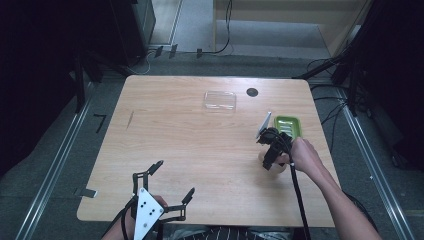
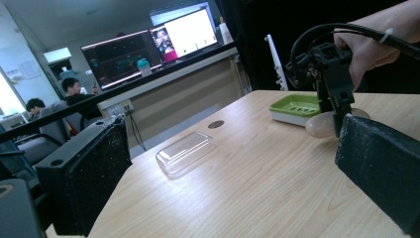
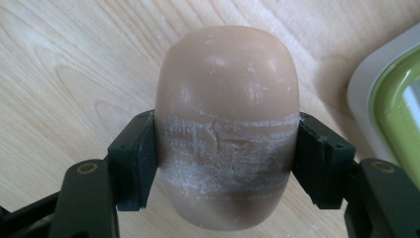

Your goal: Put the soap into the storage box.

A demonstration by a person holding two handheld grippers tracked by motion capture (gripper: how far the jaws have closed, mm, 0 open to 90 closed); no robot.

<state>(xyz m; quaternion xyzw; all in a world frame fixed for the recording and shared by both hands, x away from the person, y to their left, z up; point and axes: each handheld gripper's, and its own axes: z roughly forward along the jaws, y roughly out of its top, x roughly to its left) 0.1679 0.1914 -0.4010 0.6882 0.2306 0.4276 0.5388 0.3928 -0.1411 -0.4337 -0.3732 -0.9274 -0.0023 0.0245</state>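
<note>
Right gripper view: soap (image 3: pixel 228 124) clamped, green dish (image 3: pixel 396 109) just beside.

We log the beige oval soap bar (image 3: pixel 227 124) on the wooden table (image 1: pixel 190 145), just beside the green soap dish (image 1: pixel 288 126); clear plastic lid (image 1: pixel 220 100) farther back, left of the dish.

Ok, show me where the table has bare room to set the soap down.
The wide middle between the clear lid and the left gripper is bare, as is the left side beyond the lid. It is crowded at the right edge: the right gripper grips the soap bar beside the green soap dish.
</note>
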